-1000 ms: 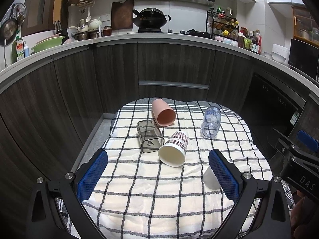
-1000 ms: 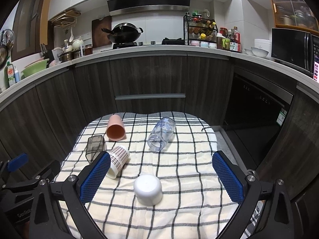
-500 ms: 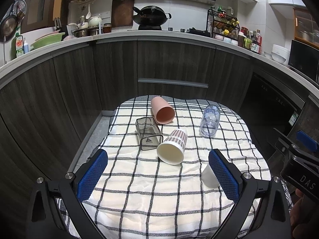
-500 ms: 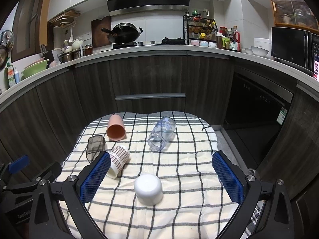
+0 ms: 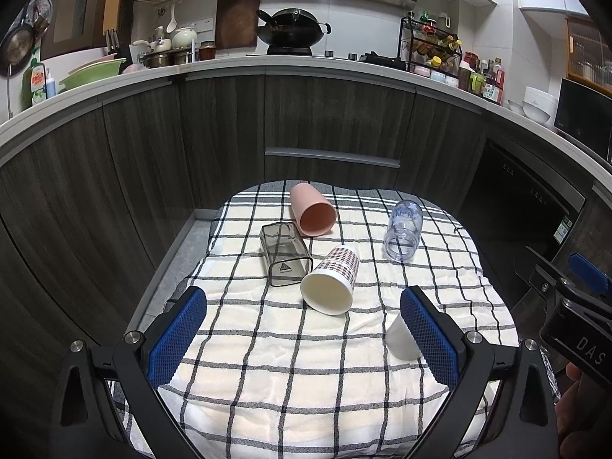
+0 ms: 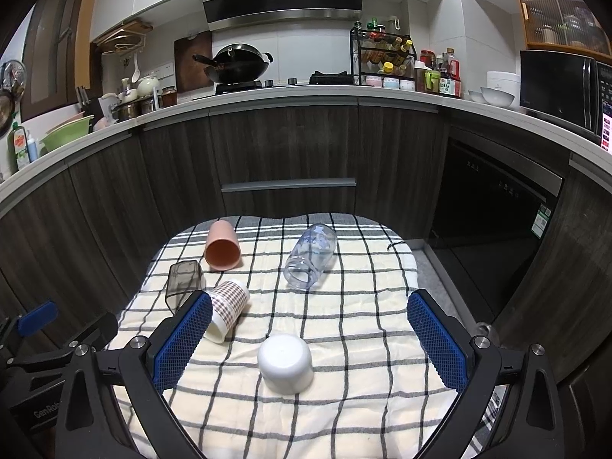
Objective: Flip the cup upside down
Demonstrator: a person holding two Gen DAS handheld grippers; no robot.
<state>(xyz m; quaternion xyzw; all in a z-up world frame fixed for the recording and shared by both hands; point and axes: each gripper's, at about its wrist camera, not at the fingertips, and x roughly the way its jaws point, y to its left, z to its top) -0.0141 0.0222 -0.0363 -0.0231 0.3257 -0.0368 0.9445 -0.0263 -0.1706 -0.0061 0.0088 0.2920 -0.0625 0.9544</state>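
Observation:
Several cups lie on a checked cloth. A white cup stands upside down near the front; in the left wrist view it is partly hidden behind the right finger. A checked paper cup, a pink cup, a smoky square cup and a clear glass jar lie on their sides. My left gripper is open and empty above the cloth's front. My right gripper is open and empty, with the white cup between its fingers' lines.
Dark wood cabinets curve behind the table. A dishwasher front stands at the right. The counter above holds a wok, bottles and bowls. The right gripper's body shows at the left view's right edge.
The left wrist view has shifted slightly back and up; the cups sit a little higher in frame. The right gripper has barely moved. No cup has moved.

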